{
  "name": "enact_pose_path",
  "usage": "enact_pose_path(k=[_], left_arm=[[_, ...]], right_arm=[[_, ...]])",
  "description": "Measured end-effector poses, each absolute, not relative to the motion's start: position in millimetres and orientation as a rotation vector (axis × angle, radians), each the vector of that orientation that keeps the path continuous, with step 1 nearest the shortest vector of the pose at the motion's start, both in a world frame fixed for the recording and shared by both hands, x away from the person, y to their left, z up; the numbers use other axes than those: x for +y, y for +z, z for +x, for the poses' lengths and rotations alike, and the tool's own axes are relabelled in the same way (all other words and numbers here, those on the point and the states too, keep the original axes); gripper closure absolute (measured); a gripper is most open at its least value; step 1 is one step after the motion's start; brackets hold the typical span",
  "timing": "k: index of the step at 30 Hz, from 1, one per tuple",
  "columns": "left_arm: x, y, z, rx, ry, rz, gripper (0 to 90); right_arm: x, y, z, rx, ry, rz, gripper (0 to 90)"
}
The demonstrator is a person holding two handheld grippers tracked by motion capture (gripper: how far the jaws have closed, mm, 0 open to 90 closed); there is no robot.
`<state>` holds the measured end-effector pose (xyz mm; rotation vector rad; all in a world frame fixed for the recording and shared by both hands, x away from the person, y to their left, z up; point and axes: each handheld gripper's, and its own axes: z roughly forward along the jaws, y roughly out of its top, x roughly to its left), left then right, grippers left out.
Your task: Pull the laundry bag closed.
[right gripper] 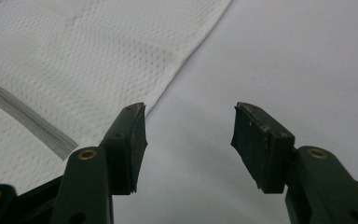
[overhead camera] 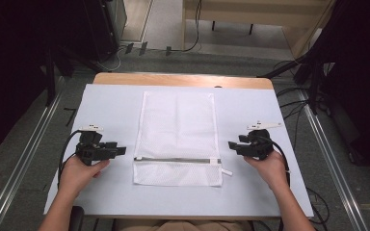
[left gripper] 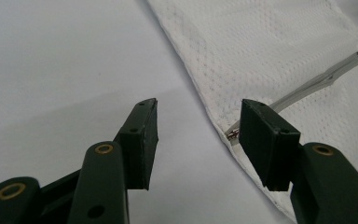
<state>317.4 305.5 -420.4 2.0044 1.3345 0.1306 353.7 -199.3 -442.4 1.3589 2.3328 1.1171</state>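
Your left gripper (overhead camera: 120, 150) and right gripper (overhead camera: 232, 145) sit low at either side of the white mesh laundry bag (overhead camera: 178, 122), both with jaws spread wide and nothing between them, each just off a side edge near the grey zipper (overhead camera: 176, 160). I'd judge the step in hand to be taking hold of the bag by the zipper ends, so close in level and slowly, pinching fabric only. Beyond them the bag lies flat along the middle of the white table cover (overhead camera: 250, 108), reaching toward the far wooden edge.
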Motion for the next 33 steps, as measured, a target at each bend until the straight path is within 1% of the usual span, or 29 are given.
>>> enact_pose_path(k=[3, 9, 13, 33], left_arm=[[305.9, -420.5, 317.4, 1.336, 0.129, 2.003, 47.8], [308.5, -421.0, 318.3, 1.326, 0.124, 2.008, 43.9], [311.0, -420.5, 318.3, 1.329, 0.123, 2.0, 42.7], [313.8, -422.0, 319.3, 1.332, 0.11, 1.994, 40.4]], right_arm=[[-199.1, -442.4, 353.5, 2.337, 1.113, 1.367, 45.7], [-199.9, -443.8, 354.5, 2.334, 1.111, 1.345, 43.3], [-200.1, -443.9, 354.4, 2.336, 1.108, 1.351, 43.3], [-199.1, -444.2, 353.4, 2.35, 1.103, 1.35, 44.0]])
